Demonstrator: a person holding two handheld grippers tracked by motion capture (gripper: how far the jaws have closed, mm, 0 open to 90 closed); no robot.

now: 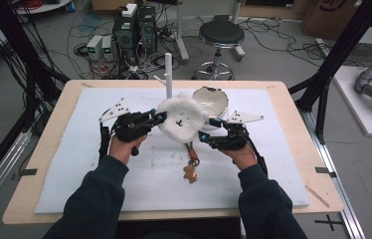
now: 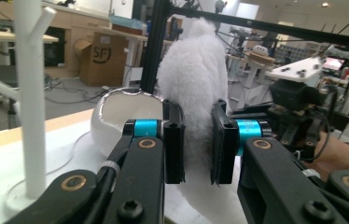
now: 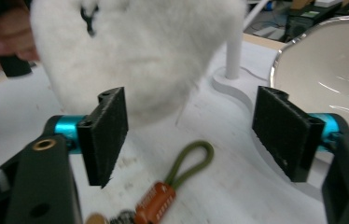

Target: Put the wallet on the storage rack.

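Note:
A white fluffy plush (image 1: 181, 117) hangs above the mat, and my left gripper (image 1: 160, 117) is shut on its left side. In the left gripper view the black pads (image 2: 174, 144) squeeze the fur of the plush (image 2: 196, 74). An olive cord loop (image 3: 186, 165), an orange strap (image 3: 156, 207) and a brown figure charm (image 1: 189, 173) trail below it on the mat. My right gripper (image 1: 209, 129) is open just right of the plush. In the right gripper view its jaws (image 3: 191, 130) stand wide apart, with the plush (image 3: 140, 51) beyond them and untouched.
A white branched stand (image 1: 168, 74) rises behind the plush. A white bowl (image 1: 213, 99) lies tipped beside it at the right. Everything rests on a white foam mat (image 1: 124, 169) on the wooden table. A stool (image 1: 220, 35) and computers stand on the floor beyond.

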